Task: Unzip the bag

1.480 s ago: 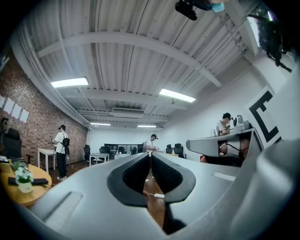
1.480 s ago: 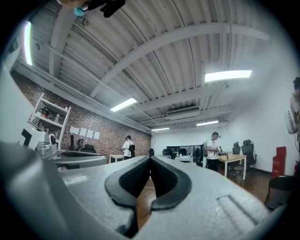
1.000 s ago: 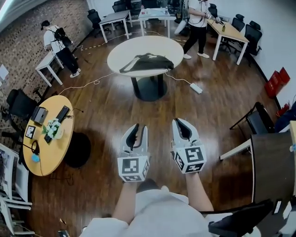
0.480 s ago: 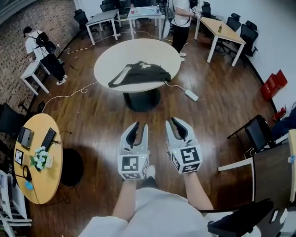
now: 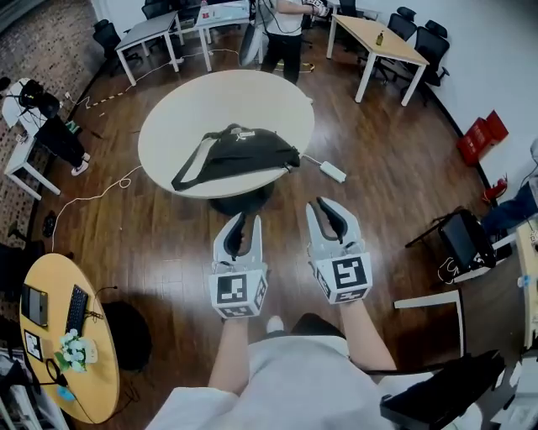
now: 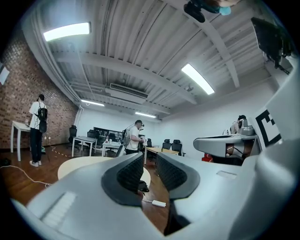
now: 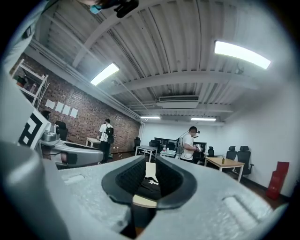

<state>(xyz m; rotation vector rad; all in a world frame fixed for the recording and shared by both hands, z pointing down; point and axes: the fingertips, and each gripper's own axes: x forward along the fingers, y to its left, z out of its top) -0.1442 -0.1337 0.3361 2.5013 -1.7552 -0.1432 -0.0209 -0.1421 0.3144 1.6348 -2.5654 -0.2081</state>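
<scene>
A black bag (image 5: 235,155) with a strap lies on the round white table (image 5: 252,97) ahead of me. Both grippers hang side by side over the wooden floor, short of the table's near edge. My left gripper (image 5: 236,220) points at the table; its jaws stand apart, closing slightly, with nothing between them. My right gripper (image 5: 330,206) shows a narrow gap between its jaws and holds nothing. In the right gripper view the bag (image 7: 151,186) shows far off beyond the right gripper (image 7: 150,171). In the left gripper view the left gripper (image 6: 150,161) is empty too.
A white power strip (image 5: 332,171) and its cable lie on the floor right of the table. A yellow round table (image 5: 50,336) stands at lower left, a black chair (image 5: 466,239) at right. A person (image 5: 282,25) stands beyond the table among desks.
The white table and the bag have come nearer and shifted left in the head view. Both grippers keep the same stance in front of me.
</scene>
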